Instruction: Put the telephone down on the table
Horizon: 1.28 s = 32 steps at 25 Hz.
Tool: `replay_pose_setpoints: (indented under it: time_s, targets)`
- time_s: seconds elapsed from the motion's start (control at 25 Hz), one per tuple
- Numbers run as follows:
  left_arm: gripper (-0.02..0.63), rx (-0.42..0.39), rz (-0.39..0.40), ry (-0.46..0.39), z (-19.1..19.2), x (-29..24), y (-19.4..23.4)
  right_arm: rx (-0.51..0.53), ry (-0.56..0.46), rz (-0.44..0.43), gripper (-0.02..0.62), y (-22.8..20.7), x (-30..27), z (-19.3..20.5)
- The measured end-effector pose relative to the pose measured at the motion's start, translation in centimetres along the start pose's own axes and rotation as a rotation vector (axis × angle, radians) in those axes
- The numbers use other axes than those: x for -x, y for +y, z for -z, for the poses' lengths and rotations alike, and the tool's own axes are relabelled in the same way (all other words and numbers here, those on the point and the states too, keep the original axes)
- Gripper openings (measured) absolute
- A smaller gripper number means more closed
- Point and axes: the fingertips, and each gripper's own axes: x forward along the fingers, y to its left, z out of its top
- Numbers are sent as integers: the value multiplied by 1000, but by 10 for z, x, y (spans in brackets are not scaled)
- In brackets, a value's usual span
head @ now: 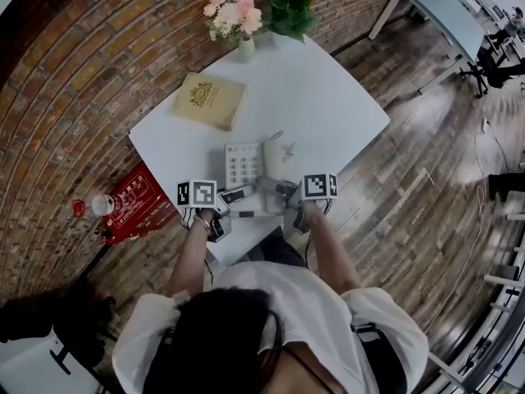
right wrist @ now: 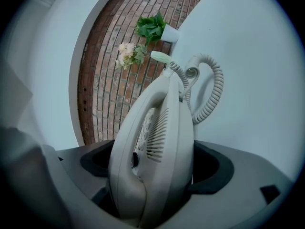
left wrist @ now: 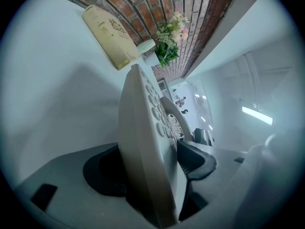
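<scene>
A white telephone with keypad and handset is over the near part of the white table. My left gripper is shut on its left near edge, and my right gripper is shut on the handset side. In the left gripper view the telephone's base stands edge-on between the pads. In the right gripper view the handset end fills the gap, with the coiled cord trailing beyond it. I cannot tell whether the telephone touches the tabletop.
A tan book lies at the table's far left. A vase of pink flowers and a green plant stand at the far edge by the brick wall. A red box sits on the floor to the left.
</scene>
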Motion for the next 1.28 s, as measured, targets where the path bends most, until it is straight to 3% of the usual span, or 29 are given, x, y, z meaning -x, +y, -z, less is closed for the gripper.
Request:
replay_pose_setpoints:
  time_s: [0.44, 0.76, 1.28]
  targets:
    - [327, 14, -15, -2, 22, 10, 23, -12, 9, 0, 440, -13, -10, 28]
    - [327, -2, 16, -40, 29, 17, 28, 31, 15, -4, 440, -11, -15, 39]
    - [327, 54, 13, 23, 32, 21, 34, -50, -6, 17, 439, -16, -18, 43]
